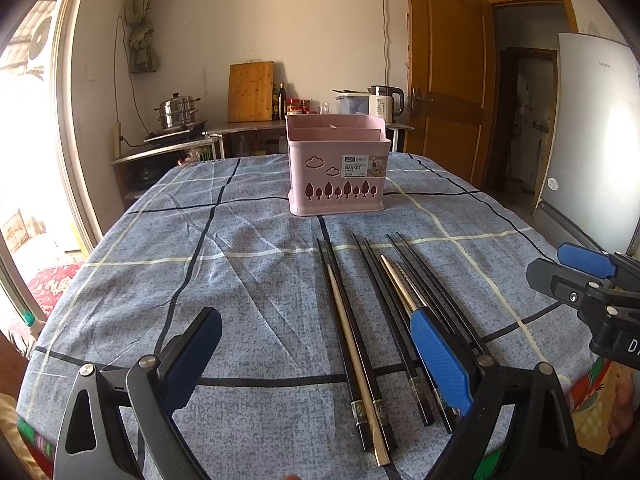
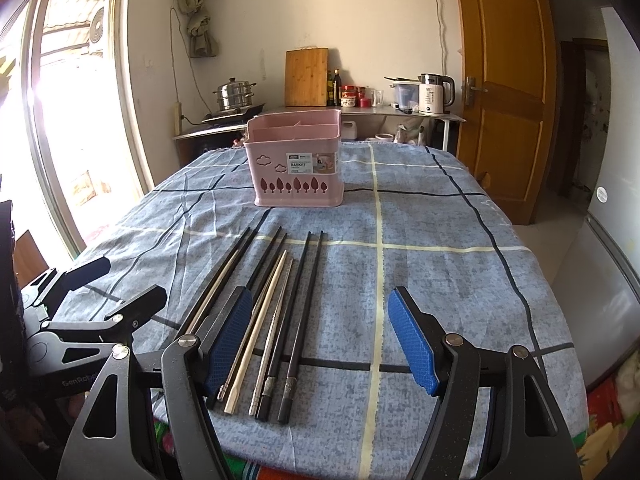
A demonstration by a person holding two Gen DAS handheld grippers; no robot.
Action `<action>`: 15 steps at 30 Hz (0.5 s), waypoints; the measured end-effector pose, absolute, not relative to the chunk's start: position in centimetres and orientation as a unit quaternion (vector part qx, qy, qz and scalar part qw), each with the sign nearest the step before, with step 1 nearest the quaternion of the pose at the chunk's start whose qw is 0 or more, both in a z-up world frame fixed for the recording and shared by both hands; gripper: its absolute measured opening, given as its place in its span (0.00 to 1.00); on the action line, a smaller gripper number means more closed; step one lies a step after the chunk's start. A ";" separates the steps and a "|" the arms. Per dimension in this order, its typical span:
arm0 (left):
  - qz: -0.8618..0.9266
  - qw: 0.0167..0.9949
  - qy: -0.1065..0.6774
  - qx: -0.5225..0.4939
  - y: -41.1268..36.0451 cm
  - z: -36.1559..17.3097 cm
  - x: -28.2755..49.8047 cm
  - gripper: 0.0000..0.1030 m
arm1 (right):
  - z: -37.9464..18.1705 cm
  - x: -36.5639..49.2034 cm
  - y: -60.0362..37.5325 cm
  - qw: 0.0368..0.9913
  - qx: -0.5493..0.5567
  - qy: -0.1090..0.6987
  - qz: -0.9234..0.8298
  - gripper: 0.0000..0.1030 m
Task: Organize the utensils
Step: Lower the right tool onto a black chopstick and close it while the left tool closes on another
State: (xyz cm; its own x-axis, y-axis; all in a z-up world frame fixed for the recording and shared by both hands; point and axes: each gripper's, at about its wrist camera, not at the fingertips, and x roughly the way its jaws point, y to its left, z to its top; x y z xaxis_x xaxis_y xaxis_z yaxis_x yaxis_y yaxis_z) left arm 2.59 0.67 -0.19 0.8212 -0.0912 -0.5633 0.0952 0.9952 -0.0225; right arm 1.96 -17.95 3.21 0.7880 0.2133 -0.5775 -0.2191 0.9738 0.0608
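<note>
- Pink plastic utensil basket with cloud and tree cut-outs and a white "BASKET" label: upright near the far edge of the table, on the blue-grey checked tablecloth. Also seen in right wrist view.
- Basket interior: divider walls split it into compartments; nothing seen above the rim, compartment floors hidden.
- Loose chopsticks: laid roughly parallel on the cloth at the near edge of the table, tips toward the basket, well apart from it. None inside the basket.
- Black chopsticks with decorated metal bands near the butt ends: several pairs, side by side. Right wrist view.
- Pale wooden chopstick: lying between two black ones, touching them.
- Metallic silver chopsticks: among the black ones, middle of the group; partly hidden in left wrist view by a blue pad.
- Left gripper: released, blue-padded fingers spread wide, hovering over the near edge above the butt ends; nothing grasped.
- Right gripper: released, fingers wide apart, just right of the left one; left pad over the silver and pale sticks, nothing grasped.
- Background: counter along the far wall with a steel steamer pot, bamboo cutting board, electric kettle.
</note>
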 end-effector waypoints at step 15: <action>-0.040 0.918 0.395 -0.004 2.6 -1.9 14.1 0.80 | 1.6 10.4 -16.8 0.926 -0.004 0.357 0.124 0.53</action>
